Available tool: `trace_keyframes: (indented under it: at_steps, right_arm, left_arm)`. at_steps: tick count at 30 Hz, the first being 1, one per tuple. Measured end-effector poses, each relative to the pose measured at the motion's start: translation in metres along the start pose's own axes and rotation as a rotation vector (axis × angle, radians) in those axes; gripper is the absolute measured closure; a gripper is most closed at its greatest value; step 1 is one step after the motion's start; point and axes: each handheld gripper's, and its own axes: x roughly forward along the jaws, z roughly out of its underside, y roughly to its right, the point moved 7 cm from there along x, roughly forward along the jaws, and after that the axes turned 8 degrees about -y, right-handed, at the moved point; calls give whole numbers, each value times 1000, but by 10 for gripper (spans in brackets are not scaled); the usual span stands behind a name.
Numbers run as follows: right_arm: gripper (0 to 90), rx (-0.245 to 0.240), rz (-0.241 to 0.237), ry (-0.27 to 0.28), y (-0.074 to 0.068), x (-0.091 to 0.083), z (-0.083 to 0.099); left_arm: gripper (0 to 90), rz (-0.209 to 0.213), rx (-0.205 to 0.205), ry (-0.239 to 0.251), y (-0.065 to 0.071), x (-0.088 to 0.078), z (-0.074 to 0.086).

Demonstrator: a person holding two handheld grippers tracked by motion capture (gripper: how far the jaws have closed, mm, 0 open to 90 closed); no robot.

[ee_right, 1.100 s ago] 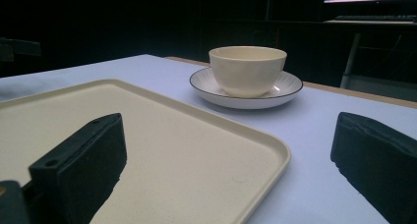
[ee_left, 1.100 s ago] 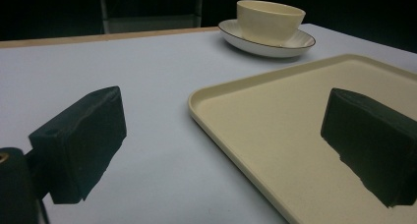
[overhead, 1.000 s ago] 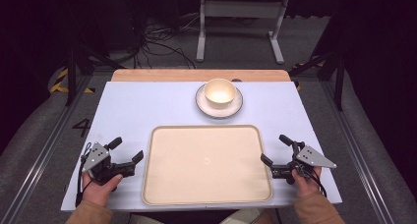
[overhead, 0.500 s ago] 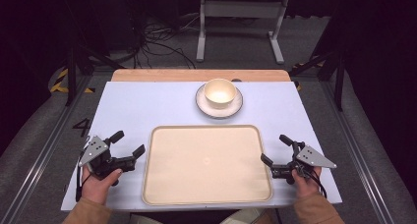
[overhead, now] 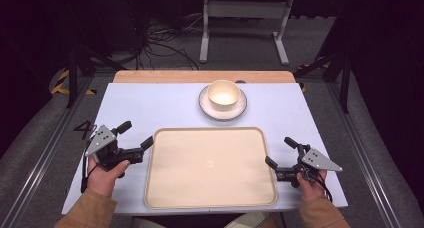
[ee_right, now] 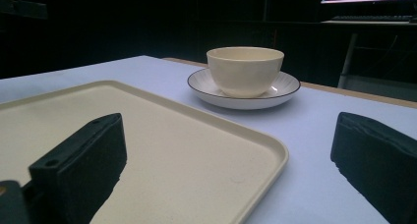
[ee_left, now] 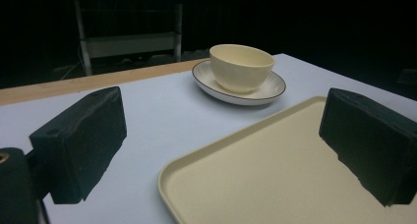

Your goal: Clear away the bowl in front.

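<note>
My left gripper (overhead: pixel 134 134), jaws spread and empty, sits just off the tray's (overhead: pixel 210 205) left edge. The bowl (overhead: pixel 223 94) on its saucer (overhead: pixel 222 109) stands beyond the tray's far edge, about midway. My right gripper (overhead: pixel 281 152), also spread and empty, sits off the tray's right edge, similarly far from the bowl.

a single dark "4" (overhead: pixel 83 129) stands on the grey floor just off the table's (overhead: pixel 160 108) left edge, beside the left gripper (overhead: pixel 136 134) in the high view. no other text, label or brand can be read on the tray (overhead: pixel 210 198), the bowl (overhead: pixel 223 94) or the saucer (overhead: pixel 210 109).
</note>
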Motion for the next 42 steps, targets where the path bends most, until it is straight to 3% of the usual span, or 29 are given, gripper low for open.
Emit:
trace_keyframes:
  at_steps: [18, 28, 35, 42]
  right_arm:
    - [7, 2, -2, 16, 0, -1, 0]
    - [7, 3, -3, 17, 0, -2, 0]
    - [7, 1, -4, 16, 0, -1, 0]
    - [7, 3, -5, 12, 0, -1, 0]
  left_arm:
    - [47, 34, 30, -4, 7, 32, -40]
    - [37, 43, 33, -13, 8, 48, -53]
    - [51, 48, 11, -23, 7, 57, -56]
    - [18, 80, 16, -25, 7, 80, -66]
